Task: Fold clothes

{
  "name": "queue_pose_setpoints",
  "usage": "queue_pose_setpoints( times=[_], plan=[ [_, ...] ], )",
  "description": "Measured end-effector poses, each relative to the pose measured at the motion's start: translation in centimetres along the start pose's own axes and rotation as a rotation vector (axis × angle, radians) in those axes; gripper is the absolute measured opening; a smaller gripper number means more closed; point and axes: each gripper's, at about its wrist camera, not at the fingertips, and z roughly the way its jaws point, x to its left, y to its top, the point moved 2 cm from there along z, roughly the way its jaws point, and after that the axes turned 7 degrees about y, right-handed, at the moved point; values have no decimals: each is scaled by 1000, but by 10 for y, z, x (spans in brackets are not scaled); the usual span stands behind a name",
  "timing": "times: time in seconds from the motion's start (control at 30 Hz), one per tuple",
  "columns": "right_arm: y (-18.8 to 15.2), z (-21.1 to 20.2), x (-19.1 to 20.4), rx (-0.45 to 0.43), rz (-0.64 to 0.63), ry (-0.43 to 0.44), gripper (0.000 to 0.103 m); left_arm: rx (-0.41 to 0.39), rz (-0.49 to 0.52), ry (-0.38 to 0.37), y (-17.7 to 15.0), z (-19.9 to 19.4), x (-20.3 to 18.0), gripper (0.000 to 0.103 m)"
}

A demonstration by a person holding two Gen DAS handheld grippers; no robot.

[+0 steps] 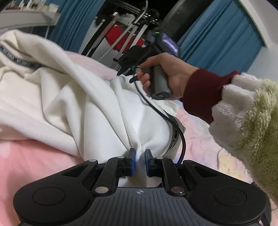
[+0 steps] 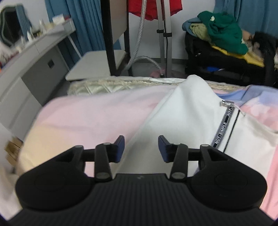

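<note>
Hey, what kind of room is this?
Most likely a bedroom: a bed with a pink sheet, a pile of clothes on a chair, and blue curtains.

Left gripper (image 1: 139, 157) pinched nearly closed — right gripper (image 2: 141, 147) tilted downward, jaws parted, gripped by a hand (image 1: 163, 73).

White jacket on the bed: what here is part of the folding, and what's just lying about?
In the job:
white jacket
left gripper, shut on it
right gripper, open

Lying about:
heap of clothes
red garment
grey desk
</note>
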Motion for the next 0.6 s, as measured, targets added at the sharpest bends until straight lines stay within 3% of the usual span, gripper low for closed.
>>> queue_pose_setpoints(
  times=[0.1, 0.17, 0.23, 0.4, 0.6],
  plan=[
    [-7, 7, 6, 27, -20, -45, 43, 0, 12, 1, -1, -1, -7, 12],
    [-12, 5, 7, 27, -28, -86, 7, 10, 0, -6, 0, 0, -7, 12],
    [-15, -7, 3, 9, -32, -129, 6, 1, -10, -23, 3, -3, -7, 12],
    [-18, -76, -33, -102, 33, -137, 5, -41, -4, -45, 6, -17, -8, 12],
    [-81, -197, -100, -329, 160, -139, 5, -110, 54, -48, 8, -37, -13, 13]
  ],
)
